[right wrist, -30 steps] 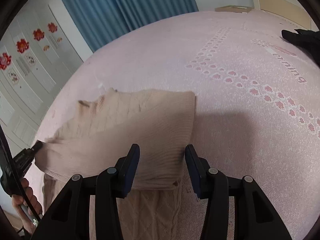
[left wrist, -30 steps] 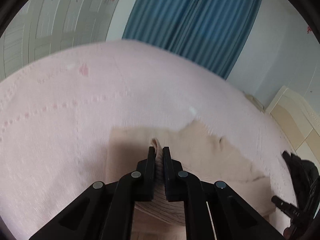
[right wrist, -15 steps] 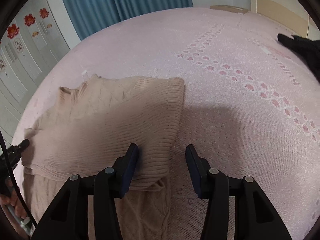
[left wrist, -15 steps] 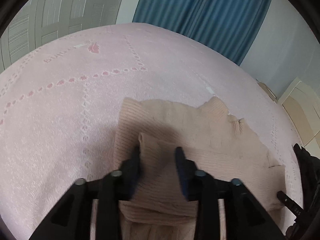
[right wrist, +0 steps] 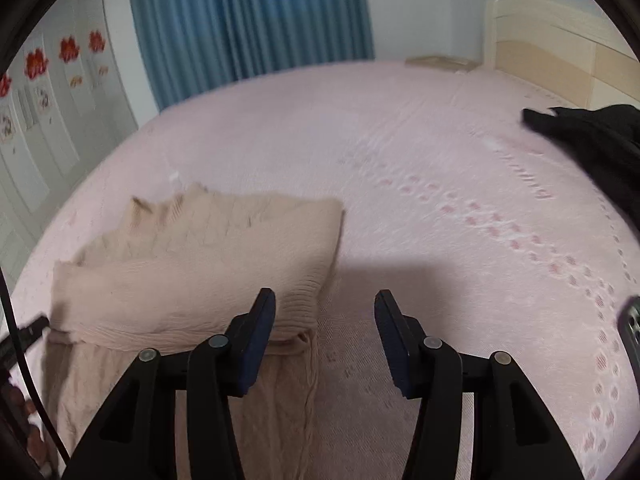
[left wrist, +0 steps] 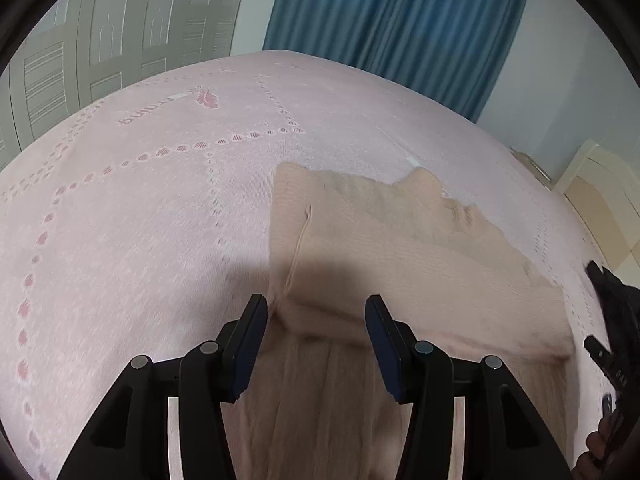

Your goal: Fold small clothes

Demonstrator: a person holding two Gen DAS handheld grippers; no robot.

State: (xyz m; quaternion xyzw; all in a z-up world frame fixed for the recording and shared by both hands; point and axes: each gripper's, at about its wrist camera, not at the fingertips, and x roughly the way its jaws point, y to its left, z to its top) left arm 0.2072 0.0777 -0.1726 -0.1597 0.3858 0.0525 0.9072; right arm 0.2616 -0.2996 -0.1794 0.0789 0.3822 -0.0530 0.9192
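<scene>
A beige knit sweater [left wrist: 400,256] lies on the pink bed, its upper part folded down over the lower part. My left gripper [left wrist: 314,316] is open and empty just above the folded edge near the sweater's left side. In the right wrist view the same sweater [right wrist: 192,272] lies at the left. My right gripper [right wrist: 324,312] is open and empty over the sweater's right edge and the bare bedspread.
The pink patterned bedspread [left wrist: 140,208] covers the whole bed. A black garment [right wrist: 592,136] lies at the far right near the cream headboard [right wrist: 560,40]. A phone edge [right wrist: 630,332] shows at right. Blue curtains [left wrist: 392,20] and wardrobe doors stand behind.
My left gripper opened and let go of the sweater fold, which now lies flat. Both grippers drew back slightly. The right gripper stayed open.
</scene>
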